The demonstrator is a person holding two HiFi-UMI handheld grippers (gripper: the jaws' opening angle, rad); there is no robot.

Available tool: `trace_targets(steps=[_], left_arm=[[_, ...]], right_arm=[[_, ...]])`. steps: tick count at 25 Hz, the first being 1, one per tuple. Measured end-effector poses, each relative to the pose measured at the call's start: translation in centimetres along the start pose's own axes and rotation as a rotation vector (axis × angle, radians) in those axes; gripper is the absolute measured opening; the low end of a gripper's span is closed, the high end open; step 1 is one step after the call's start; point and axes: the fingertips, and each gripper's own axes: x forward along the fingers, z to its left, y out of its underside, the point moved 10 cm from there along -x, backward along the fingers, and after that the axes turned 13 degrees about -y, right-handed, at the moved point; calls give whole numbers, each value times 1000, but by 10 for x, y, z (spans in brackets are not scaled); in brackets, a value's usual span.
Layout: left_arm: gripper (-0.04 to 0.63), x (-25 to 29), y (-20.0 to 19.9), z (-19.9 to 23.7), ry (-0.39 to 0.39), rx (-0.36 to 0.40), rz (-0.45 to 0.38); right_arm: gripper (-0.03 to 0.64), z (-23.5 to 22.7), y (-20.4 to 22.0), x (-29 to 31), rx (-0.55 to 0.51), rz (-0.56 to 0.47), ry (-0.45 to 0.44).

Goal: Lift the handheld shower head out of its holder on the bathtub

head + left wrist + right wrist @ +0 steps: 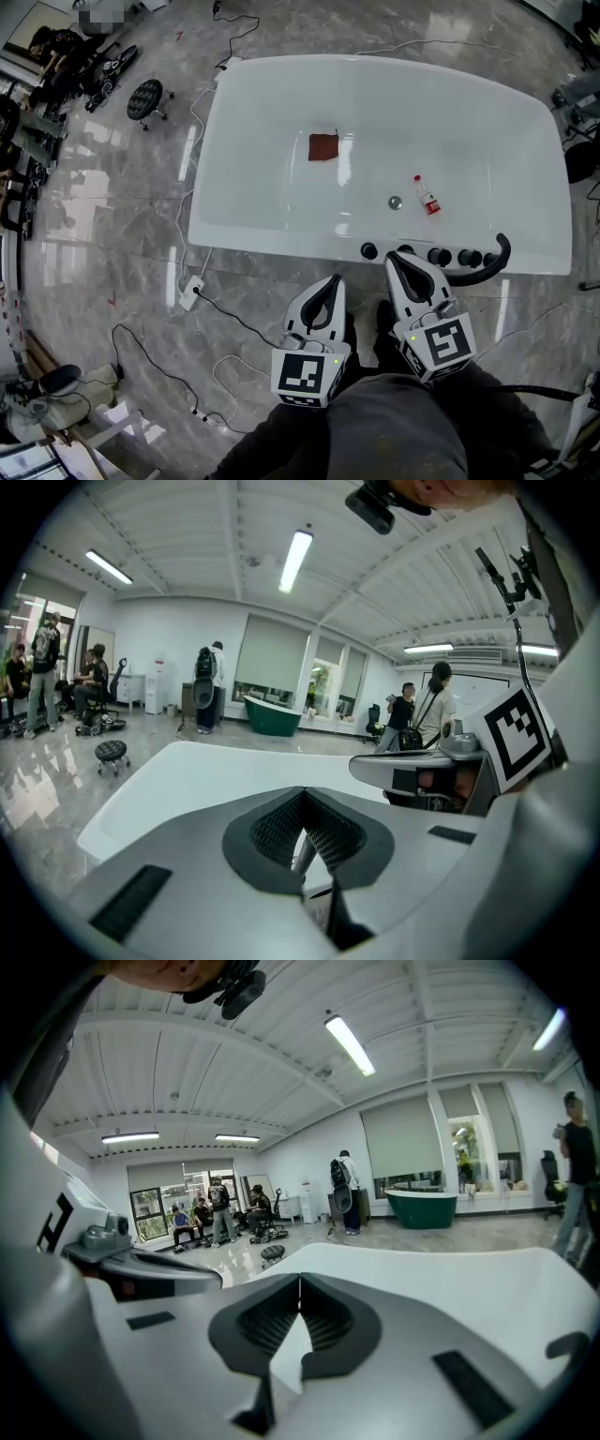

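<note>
I have both tools clenched on nothing: the right gripper [401,260] and the left gripper [332,281] each have their jaws pressed tip to tip. The handheld shower head [495,258], black and curved, sits on the near rim of the bathtub [281,246]. It lies off to the right of the right gripper's tips and apart from them, with black knobs [439,256] between. The left gripper is farther from it.

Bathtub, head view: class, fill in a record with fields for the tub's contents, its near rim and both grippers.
tub: white bathtub
inside tub: red-brown cloth; small bottle
near rim: black knobs; black shower head to their right
left gripper: fingers together, empty, short of the rim
right gripper: fingers together, empty, by the knobs
</note>
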Motion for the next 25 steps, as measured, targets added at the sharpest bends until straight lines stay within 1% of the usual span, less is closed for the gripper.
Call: trace_targets(steps=[6, 9, 12, 15, 19, 22, 25], left_arm=[[3, 11, -18, 28, 24, 8, -15], [3, 13, -21, 43, 33, 7, -17], [3, 20, -14, 56, 48, 11, 1], [3, 30, -7, 64, 52, 10, 41], [3, 44, -10, 62, 52, 22, 76], [3, 50, -18, 56, 42, 38, 75], [3, 52, -16, 56, 24, 38, 90]], right_arm=[[3, 6, -18, 26, -9, -8, 14], [3, 10, -22, 36, -23, -8, 30], [3, 7, -18, 43, -36, -15, 62], [3, 1, -13, 51, -37, 12, 79], [4, -7, -11, 63, -26, 29, 44], [3, -15, -11, 74, -20, 31, 6], [3, -19, -8, 81, -9, 32, -16]])
